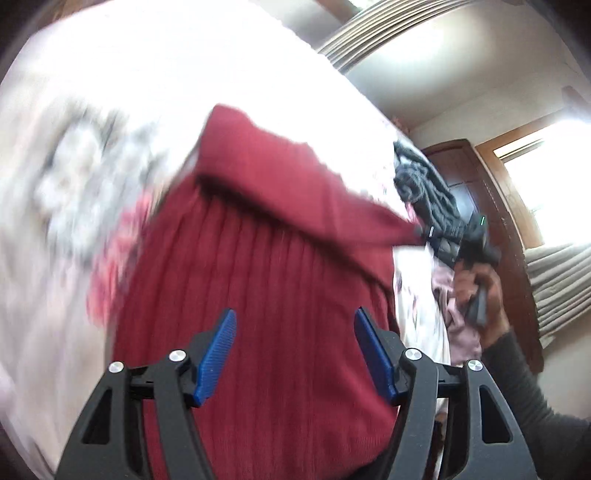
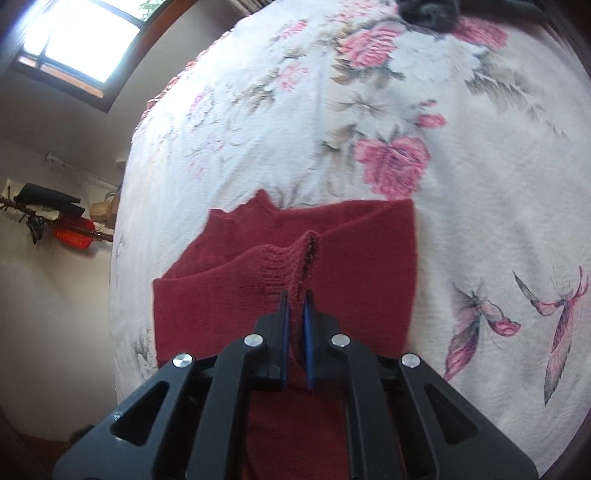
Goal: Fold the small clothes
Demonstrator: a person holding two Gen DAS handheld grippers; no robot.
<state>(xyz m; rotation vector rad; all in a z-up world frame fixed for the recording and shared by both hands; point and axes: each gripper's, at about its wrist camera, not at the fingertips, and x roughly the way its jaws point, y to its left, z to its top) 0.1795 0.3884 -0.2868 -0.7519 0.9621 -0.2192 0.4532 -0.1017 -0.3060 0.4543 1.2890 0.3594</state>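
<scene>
A dark red knitted sweater [image 2: 351, 254] lies on a flowered white bedsheet [image 2: 480, 184]. My right gripper [image 2: 296, 295] is shut on the ribbed cuff of a sleeve [image 2: 280, 266], which is drawn across the sweater's body. In the left wrist view the same red sweater [image 1: 266, 295] fills the middle, with the sleeve [image 1: 303, 184] stretched over it toward the right gripper [image 1: 476, 229], held by a hand. My left gripper [image 1: 295, 321] hovers open over the ribbed body, its blue pads [image 1: 218, 354] wide apart with nothing between them.
A heap of dark grey clothes [image 1: 428, 192] and a pale pink garment [image 1: 458, 317] lie at the sheet's right edge. The grey heap [image 2: 428, 13] shows at the top of the right wrist view. A wooden door [image 1: 476, 177], curtains [image 1: 561, 288] and a window [image 2: 74, 44] surround the bed.
</scene>
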